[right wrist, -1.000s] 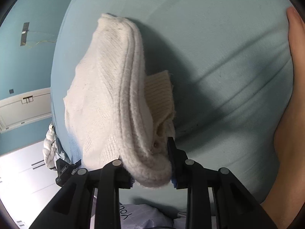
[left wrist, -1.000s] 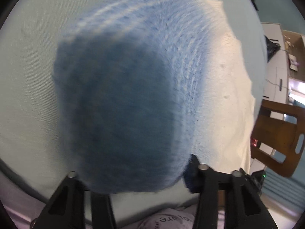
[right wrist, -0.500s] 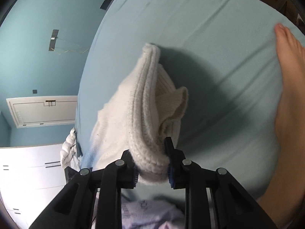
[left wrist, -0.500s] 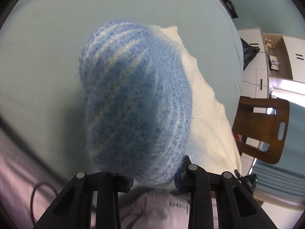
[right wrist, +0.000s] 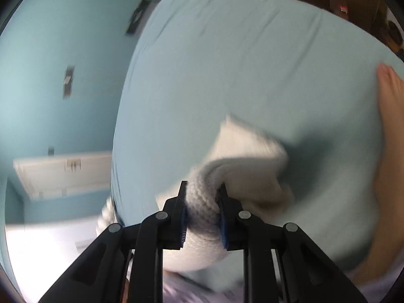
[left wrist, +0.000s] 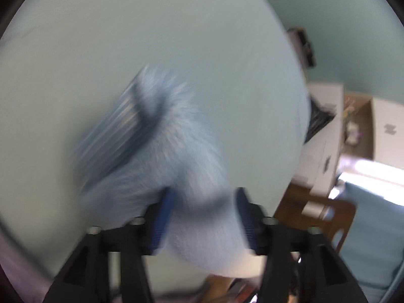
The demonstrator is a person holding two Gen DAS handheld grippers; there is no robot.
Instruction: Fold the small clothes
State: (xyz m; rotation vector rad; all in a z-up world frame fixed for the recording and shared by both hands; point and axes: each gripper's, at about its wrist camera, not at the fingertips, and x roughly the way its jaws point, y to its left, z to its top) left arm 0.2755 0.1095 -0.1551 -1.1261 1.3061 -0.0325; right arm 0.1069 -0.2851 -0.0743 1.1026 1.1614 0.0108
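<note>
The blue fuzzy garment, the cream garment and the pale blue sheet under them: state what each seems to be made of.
Blue fuzzy garment: looks like soft brushed knit, woolly or acrylic; hairy edge and faint ribs show through the blur. Cream garment: chunky knit yarn, matte; distinct loops show where the tool pinches it. Pale blue sheet: smooth, matte woven fabric, probably cotton; soft creases, no sheen.

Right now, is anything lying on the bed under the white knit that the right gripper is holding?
Nothing visible does. The right gripper is shut on the white knit, and the teal sheet beyond it is bare; only a bare foot rests along its right edge.
</note>
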